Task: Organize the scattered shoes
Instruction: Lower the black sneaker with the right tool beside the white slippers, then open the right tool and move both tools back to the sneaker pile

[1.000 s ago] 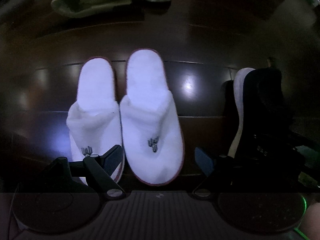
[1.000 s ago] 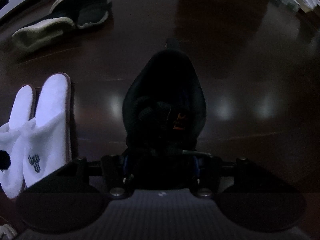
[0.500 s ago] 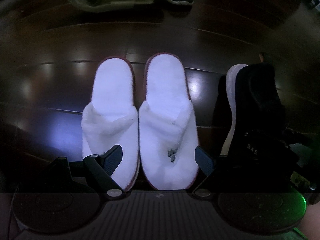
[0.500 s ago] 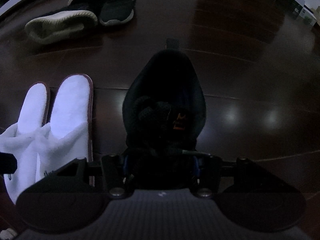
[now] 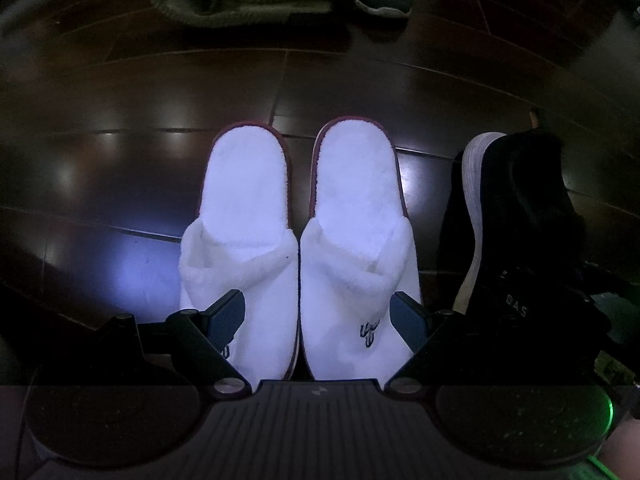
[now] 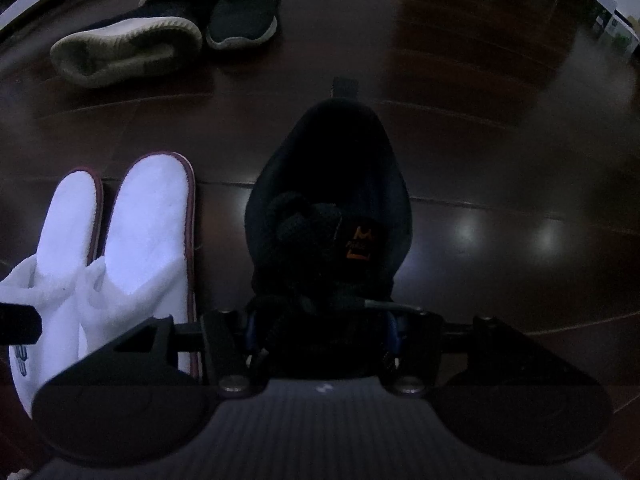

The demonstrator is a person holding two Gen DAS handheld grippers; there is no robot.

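Gripping the black sneaker (image 6: 328, 216) across its laced front, the right claw (image 6: 322, 332) is pinched onto the shoe, one finger on each side. From the left wrist view the sneaker (image 5: 516, 216) stands tipped on its side, its pale sole facing the white slippers (image 5: 296, 240), close beside them but apart from them. The slippers lie as a neat pair on the dark wooden floor (image 5: 120, 184), sides touching at the toe end, open heels pointing away from the camera. The left claw (image 5: 318, 316) is spread wide above the slippers' toe ends and holds nothing.

Beyond the slippers, a pale knit shoe (image 6: 128, 50) lies on its side next to a dark sneaker (image 6: 244, 20), both unsorted.

The black sneaker looks soft in its upper and firmer at the sole, fairly light; a grip low around the midfoot should hold better than on laces alone. The slippers look fluffy and limp, best taken by the strap or sole edge.
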